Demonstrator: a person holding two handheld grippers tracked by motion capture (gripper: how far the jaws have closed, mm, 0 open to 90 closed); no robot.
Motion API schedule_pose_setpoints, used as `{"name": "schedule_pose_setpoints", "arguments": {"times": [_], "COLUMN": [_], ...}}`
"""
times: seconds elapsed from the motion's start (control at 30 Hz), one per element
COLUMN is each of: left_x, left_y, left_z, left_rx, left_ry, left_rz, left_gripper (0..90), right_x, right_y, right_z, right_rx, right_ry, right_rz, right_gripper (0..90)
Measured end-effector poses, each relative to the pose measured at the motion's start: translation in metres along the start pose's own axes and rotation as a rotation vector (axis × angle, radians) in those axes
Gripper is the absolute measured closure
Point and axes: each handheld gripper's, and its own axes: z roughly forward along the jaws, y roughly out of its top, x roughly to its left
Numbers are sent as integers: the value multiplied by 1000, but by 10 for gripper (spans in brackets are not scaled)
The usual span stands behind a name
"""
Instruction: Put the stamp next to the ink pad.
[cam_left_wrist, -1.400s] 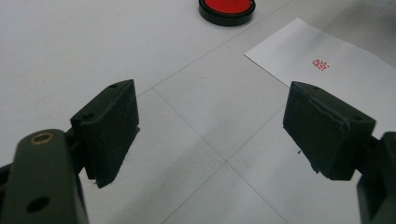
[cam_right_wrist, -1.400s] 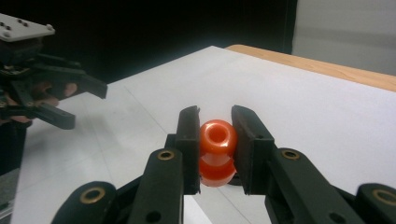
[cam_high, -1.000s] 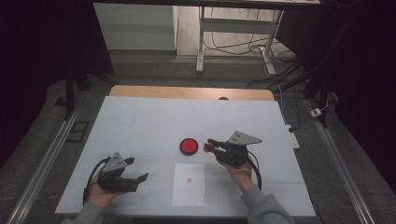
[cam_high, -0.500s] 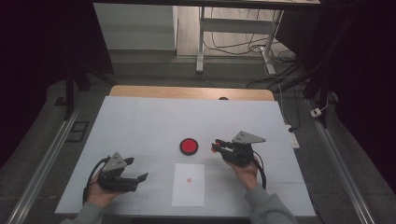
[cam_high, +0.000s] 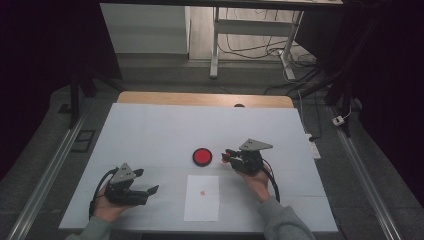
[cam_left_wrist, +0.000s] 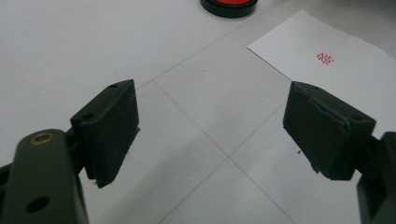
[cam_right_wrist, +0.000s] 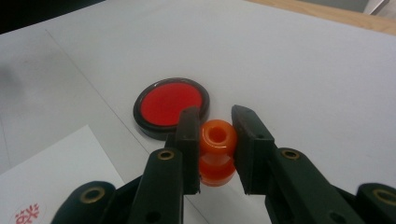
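Note:
My right gripper (cam_high: 227, 155) is shut on a small orange stamp (cam_right_wrist: 216, 140), which stands upright between the jaws just right of a round red ink pad (cam_high: 202, 156) in a black rim. In the right gripper view the ink pad (cam_right_wrist: 168, 103) lies directly past the left jaw. A white sheet of paper (cam_high: 202, 197) with one small red stamp mark (cam_left_wrist: 325, 58) lies nearer the person, below the pad. My left gripper (cam_high: 147, 181) rests at the table's front left, open wide, with nothing between its jaws (cam_left_wrist: 212, 88).
The white table top (cam_high: 150, 130) has a wooden strip along its far edge (cam_high: 205, 99). Metal rails run along both sides on the floor. Table legs and cables lie beyond the far edge.
The right gripper with the stamp has shifted slightly beside the ink pad, a little right and then back left. The left gripper has stayed still.

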Motion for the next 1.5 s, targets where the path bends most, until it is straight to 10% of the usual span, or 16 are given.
{"name": "schedule_pose_setpoints", "arguments": {"times": [1.2, 1.5], "left_x": [1, 3], "left_y": [0, 0], "left_z": [-1, 0], "left_rx": [-2, -2], "left_ry": [3, 3], "left_rz": [-5, -8], "left_gripper": [188, 187], "right_x": [3, -1], "right_y": [0, 6], "right_z": [35, 26], "right_rx": [96, 32], "right_ry": [-41, -39], "right_rz": [-39, -22], "right_gripper": [714, 523]}}
